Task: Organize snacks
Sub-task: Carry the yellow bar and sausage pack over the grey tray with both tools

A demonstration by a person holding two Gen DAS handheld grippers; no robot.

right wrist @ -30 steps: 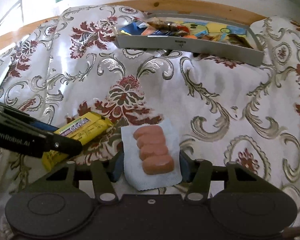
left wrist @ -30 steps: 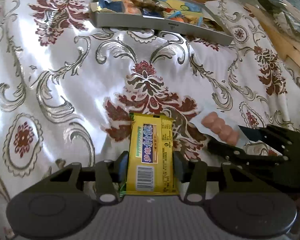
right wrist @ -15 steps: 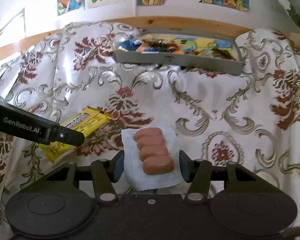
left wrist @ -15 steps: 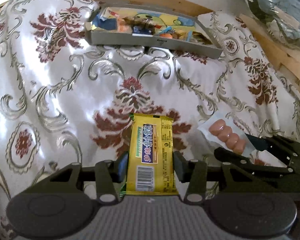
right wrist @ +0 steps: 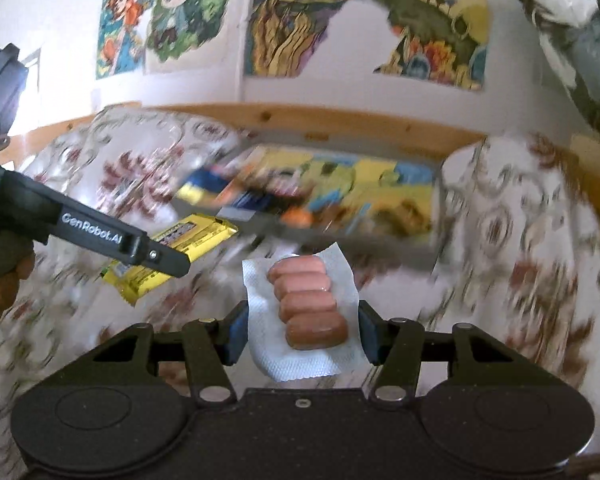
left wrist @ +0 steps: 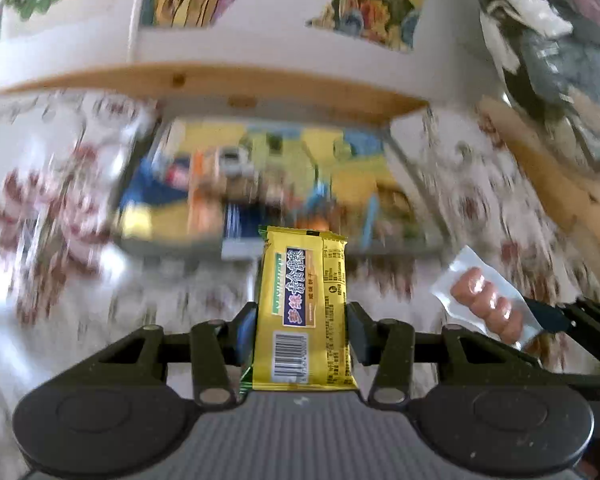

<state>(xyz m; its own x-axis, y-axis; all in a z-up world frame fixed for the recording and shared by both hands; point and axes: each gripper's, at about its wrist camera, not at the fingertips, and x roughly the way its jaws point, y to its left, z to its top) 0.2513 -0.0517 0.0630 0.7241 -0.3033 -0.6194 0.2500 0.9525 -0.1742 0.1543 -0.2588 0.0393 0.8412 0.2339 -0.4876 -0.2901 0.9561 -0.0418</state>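
My left gripper (left wrist: 302,330) is shut on a yellow biscuit packet (left wrist: 306,300), held lengthwise above the patterned cloth. My right gripper (right wrist: 302,334) is shut on a clear pack of small sausages (right wrist: 306,304). The right wrist view shows the left gripper's finger (right wrist: 120,240) and the yellow biscuit packet (right wrist: 180,252) at the left. In the left wrist view the sausage pack (left wrist: 486,306) shows at the right. Ahead of both grippers lies a grey tray (left wrist: 236,246) filled with several colourful snack packets, blurred by motion; the grey tray (right wrist: 380,248) sits just beyond the sausages.
A white cloth with red and silver floral print (right wrist: 520,248) covers the surface. A wooden rail (left wrist: 260,88) runs behind the tray, below a white wall with cartoon posters (right wrist: 300,12). Dark bundled stuff (left wrist: 560,60) sits at the far right.
Both grippers have risen and moved forward toward the tray, each keeping its packet. The tray now looks larger and nearer, and the wall posters have come into view.
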